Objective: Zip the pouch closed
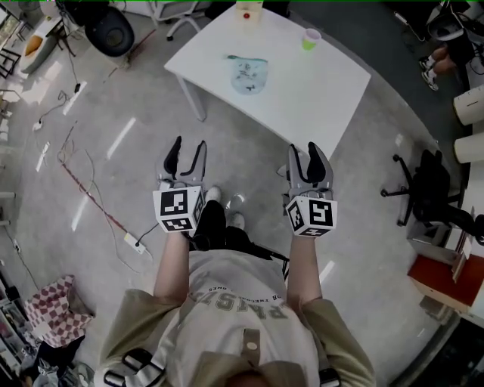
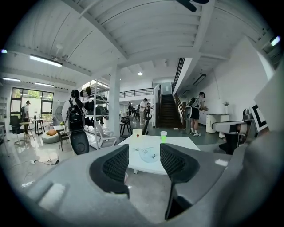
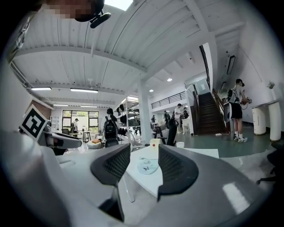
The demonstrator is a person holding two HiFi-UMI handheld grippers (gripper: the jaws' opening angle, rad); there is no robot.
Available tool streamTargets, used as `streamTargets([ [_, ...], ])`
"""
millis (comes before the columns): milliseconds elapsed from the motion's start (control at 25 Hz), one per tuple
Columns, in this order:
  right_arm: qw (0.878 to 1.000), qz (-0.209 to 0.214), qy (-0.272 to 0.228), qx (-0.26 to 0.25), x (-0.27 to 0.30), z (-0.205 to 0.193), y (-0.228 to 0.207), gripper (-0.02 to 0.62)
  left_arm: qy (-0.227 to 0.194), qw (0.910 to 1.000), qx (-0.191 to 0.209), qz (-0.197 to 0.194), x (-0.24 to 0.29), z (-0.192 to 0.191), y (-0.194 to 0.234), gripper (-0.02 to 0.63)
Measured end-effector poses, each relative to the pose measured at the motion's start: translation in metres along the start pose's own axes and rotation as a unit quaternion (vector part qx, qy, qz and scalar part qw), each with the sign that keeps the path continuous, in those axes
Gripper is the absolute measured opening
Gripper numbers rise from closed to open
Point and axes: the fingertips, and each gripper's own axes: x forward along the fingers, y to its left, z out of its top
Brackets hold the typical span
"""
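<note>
Two grippers hang in the air in front of the person, well short of the white table (image 1: pixel 318 91), and the pouch (image 1: pixel 249 75) lies flat on that table, apart from both. The pouch is pale blue and see-through. Its zip edge is the far side and runs across the head view from left to right, with a small green pull at the left end. Its rounded bottom faces the person.

The left gripper (image 1: pixel 189 143) has its jaws wide apart with nothing between them; through the gap its own view shows only the distant table and pouch. The right gripper (image 1: pixel 302 147) stands just as wide and is empty too.

A cup (image 1: pixel 311 38) with green in it and a pale yellow container (image 1: pixel 249 10) stand further back on the table.

Each gripper's cube carries black and white square patterns. The print on the person's shirt (image 1: pixel 242 302) appears upside down and cannot be read in full.
</note>
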Motion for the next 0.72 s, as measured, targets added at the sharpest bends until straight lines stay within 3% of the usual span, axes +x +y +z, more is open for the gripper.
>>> streamTargets([
  [160,1.000,-0.006,0.014,0.008,0.012,-0.014,-0.005,0.172,0.022,0.9997,-0.003,-0.005,0.017,-0.014,0.004,0.230],
  [320,1.000,-0.019,0.017,0.009,0.028,-0.018,-0.013,0.172,0.019,0.9997,-0.004,-0.016,0.045,-0.013,0.009,0.230],
  [720,0.998,-0.058,-0.004,-0.004,0.103,0.010,-0.029,0.172,-0.007,0.9985,0.008,-0.053,0.131,0.031,0.040,0.230],
])
